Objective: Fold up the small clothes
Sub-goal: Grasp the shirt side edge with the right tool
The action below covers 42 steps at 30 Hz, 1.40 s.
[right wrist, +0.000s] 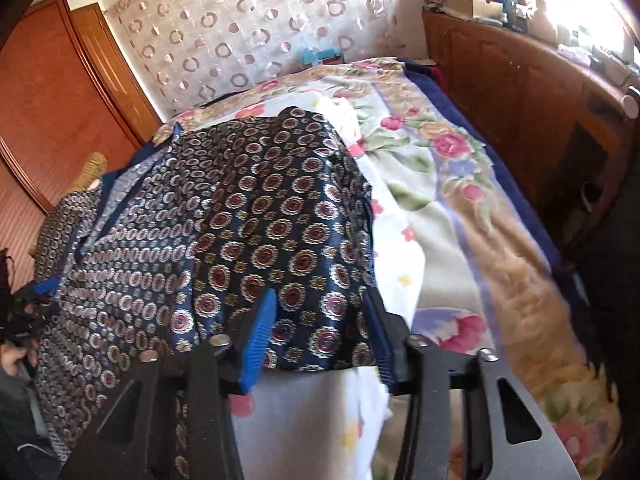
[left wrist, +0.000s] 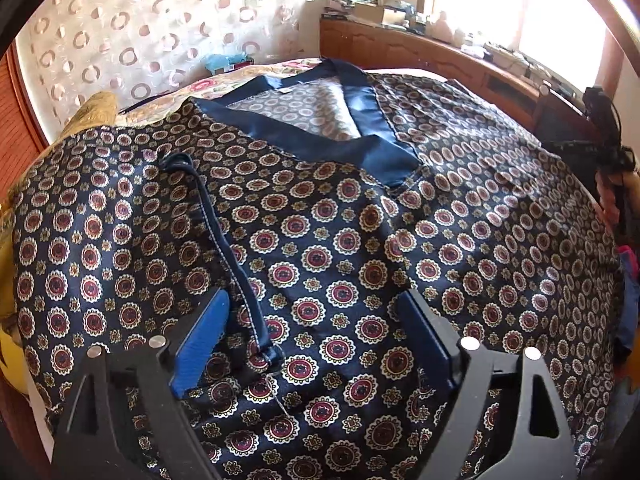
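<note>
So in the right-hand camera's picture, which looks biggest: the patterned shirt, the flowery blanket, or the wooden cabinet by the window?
1. Blanket and shirt: each fills a similar share of the picture; too close to rank.
2. Cabinet: smallest as seen, but it stands farther away, so its true size is unsure.

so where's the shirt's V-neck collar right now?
Left wrist view, upper centre: the plain navy V-neck collar tops the patterned shirt, at the far end from the open left gripper, before the wooden headboard.

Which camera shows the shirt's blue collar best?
The left wrist view: the collar lies open in plain sight, both blue bands meeting in a V. The right wrist view shows only a thin blue edge of it at the far left.
</note>
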### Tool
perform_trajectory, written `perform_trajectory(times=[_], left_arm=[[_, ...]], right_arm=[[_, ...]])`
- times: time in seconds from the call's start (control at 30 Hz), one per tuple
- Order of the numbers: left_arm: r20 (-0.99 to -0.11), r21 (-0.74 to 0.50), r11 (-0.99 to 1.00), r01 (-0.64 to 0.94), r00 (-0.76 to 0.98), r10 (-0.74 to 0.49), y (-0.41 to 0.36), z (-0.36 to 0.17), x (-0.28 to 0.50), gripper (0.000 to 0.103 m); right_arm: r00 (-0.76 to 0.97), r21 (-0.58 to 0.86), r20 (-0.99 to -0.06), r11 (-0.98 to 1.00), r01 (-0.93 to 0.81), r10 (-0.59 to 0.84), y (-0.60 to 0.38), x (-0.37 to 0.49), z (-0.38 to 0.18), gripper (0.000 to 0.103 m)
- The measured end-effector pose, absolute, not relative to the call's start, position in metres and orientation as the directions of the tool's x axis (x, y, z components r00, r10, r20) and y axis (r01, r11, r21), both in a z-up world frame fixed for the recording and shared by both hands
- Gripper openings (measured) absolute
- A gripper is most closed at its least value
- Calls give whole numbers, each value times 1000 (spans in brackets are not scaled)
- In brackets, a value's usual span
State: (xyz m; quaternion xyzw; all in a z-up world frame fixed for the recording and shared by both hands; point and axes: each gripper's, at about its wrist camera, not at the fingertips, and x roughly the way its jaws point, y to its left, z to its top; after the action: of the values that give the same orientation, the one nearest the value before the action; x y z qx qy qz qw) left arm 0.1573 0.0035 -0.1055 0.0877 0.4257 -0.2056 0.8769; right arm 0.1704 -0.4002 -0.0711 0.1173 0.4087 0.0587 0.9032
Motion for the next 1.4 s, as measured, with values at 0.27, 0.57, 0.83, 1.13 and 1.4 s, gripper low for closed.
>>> perform_trajectory(times=[0.27,0.57,0.83,1.13,1.4], left_arm=[[-797,-8,888,459,534,-283,-7,-109,156,101],[-798,-8,896,443,537,-273,-8,-108,158,103],[-796,-2,924,383,558,-233,-3,-105,158,102],[-613,-95,958,272,742,-272,21,-47,119,102],[-566,-122,962,245,779,-271,26,-18,102,102]], right_arm=[[687,141,-719,990,-6,107,-394,172,-69,5],[767,27,-639,999,-41,49,-359,159,-41,3],[778,3,-601,975,-224,181,-287,166,-17,3],[686,6,-675,932,-362,270,-213,174,-65,3],[723,46,-624,938,-342,295,-234,149,-40,32]])
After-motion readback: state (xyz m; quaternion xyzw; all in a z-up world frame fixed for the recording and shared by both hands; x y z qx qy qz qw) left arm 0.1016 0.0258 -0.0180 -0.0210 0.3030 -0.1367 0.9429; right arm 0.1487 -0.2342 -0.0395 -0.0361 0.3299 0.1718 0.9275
